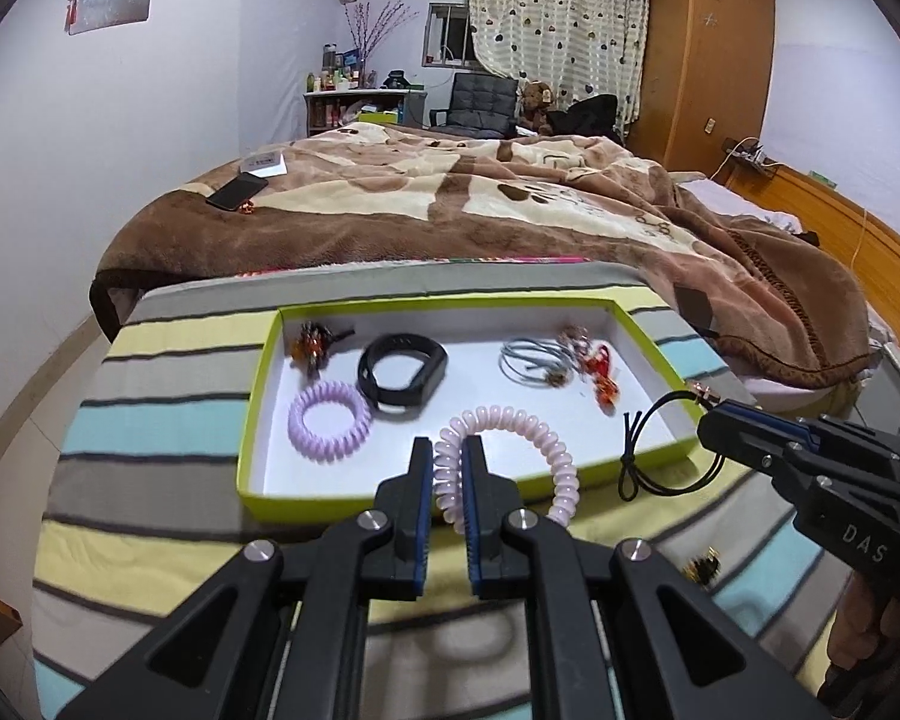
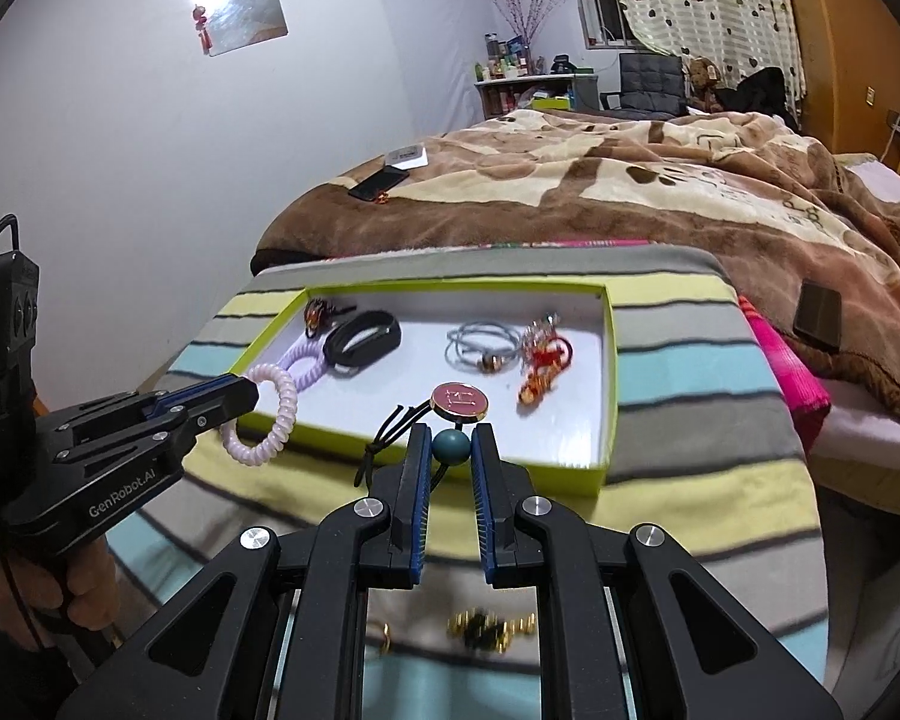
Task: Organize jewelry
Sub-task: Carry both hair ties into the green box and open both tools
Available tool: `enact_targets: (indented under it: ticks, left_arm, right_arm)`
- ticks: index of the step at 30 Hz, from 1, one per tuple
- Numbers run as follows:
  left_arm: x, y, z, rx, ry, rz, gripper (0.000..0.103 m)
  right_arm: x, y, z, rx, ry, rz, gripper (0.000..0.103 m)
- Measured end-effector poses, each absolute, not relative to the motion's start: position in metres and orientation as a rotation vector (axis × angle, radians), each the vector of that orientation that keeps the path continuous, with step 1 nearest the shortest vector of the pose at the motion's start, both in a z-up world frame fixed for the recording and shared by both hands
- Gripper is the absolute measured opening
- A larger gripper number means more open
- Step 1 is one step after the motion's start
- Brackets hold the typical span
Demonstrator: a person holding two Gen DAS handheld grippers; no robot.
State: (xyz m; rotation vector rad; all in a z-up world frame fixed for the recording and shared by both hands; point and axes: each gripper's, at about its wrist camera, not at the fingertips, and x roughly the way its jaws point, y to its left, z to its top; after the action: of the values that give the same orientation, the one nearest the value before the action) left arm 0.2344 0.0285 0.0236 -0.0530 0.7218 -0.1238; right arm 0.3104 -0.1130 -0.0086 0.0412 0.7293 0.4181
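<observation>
My left gripper [image 1: 448, 450] is shut on a pale pink spiral hair tie [image 1: 534, 426], held over the near rim of a green-edged white box [image 1: 258, 396]. In the right wrist view that left gripper [image 2: 249, 393] shows at the left with the coil [image 2: 270, 414] hanging from it. My right gripper [image 2: 450, 438] is shut on the teal bead [image 2: 451, 445] of a black elastic tie with a pink disc charm [image 2: 459, 401]. The box [image 2: 609, 390] holds a lilac coil [image 1: 329, 420], a black wristband [image 1: 402, 369], grey ties [image 1: 531, 357], a red charm [image 1: 597, 369] and an orange clip [image 1: 312, 345].
The box rests on a striped cloth [image 1: 168, 420]. Small gold pieces [image 2: 489, 624] lie on the cloth close under the right gripper. Behind it is a bed with a brown blanket [image 1: 450, 204], with a phone [image 1: 237, 192] on it. A hand [image 2: 84, 588] grips the left tool.
</observation>
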Motion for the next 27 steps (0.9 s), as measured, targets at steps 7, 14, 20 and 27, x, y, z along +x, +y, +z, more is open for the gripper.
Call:
enact_targets:
  ticks: [7,14,20,27]
  left_arm:
    - [0.265,0.033,0.017,-0.025,0.737,-0.081,0.01]
    - [0.289,0.036,0.002,-0.013,0.777,-0.043,0.01]
    - [0.302,0.039,-0.015,0.001,0.824,-0.009,0.01]
    - [0.306,0.04,-0.022,-0.005,0.836,-0.001,0.01]
  right_arm:
    - [0.342,-0.103,-0.016,0.033,0.744,0.414,0.014]
    - [0.367,-0.094,-0.032,0.051,0.793,0.42,0.014]
    - [0.382,-0.091,-0.048,0.048,0.847,0.405,0.014]
    - [0.388,-0.091,-0.06,0.041,0.885,0.39,0.014]
